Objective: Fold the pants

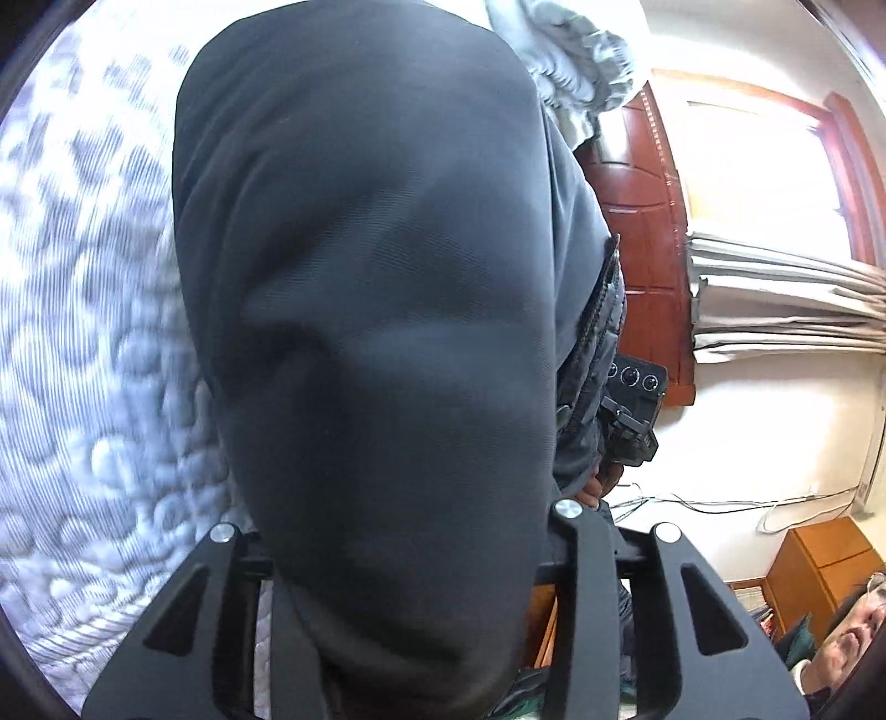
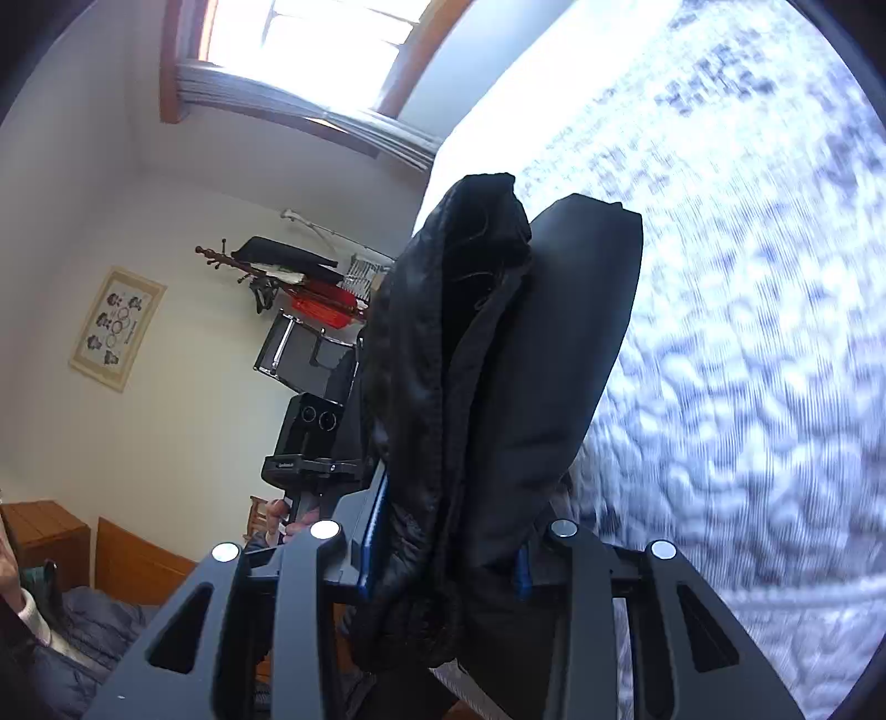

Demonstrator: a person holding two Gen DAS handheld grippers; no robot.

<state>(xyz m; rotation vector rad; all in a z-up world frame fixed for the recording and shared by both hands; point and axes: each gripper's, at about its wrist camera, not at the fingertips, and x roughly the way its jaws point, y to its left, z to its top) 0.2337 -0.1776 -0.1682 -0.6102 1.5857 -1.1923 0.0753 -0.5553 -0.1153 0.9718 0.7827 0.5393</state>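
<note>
The dark grey pants [image 1: 376, 310] hang lifted off the bed, and fill the middle of the left wrist view. My left gripper [image 1: 410, 554] is shut on the pants; the cloth drapes over and hides its fingertips. In the right wrist view the pants [image 2: 498, 387] hang bunched, with the black gathered waistband on the left side. My right gripper [image 2: 448, 559] is shut on them, with cloth pinched between blue-edged fingers [image 2: 520, 576]. Each gripper shows in the other's view, the right gripper [image 1: 631, 410] and the left gripper [image 2: 310, 437], close beside the cloth.
A quilted white-and-blue bed cover [image 1: 83, 343] lies below, also in the right wrist view [image 2: 747, 332]. A grey pillow [image 1: 576, 61], a wooden door [image 1: 642, 221], curtains [image 1: 775, 293], a window [image 2: 310, 50], a coat rack [image 2: 266, 271] and a wooden cabinet [image 1: 819, 565] stand around.
</note>
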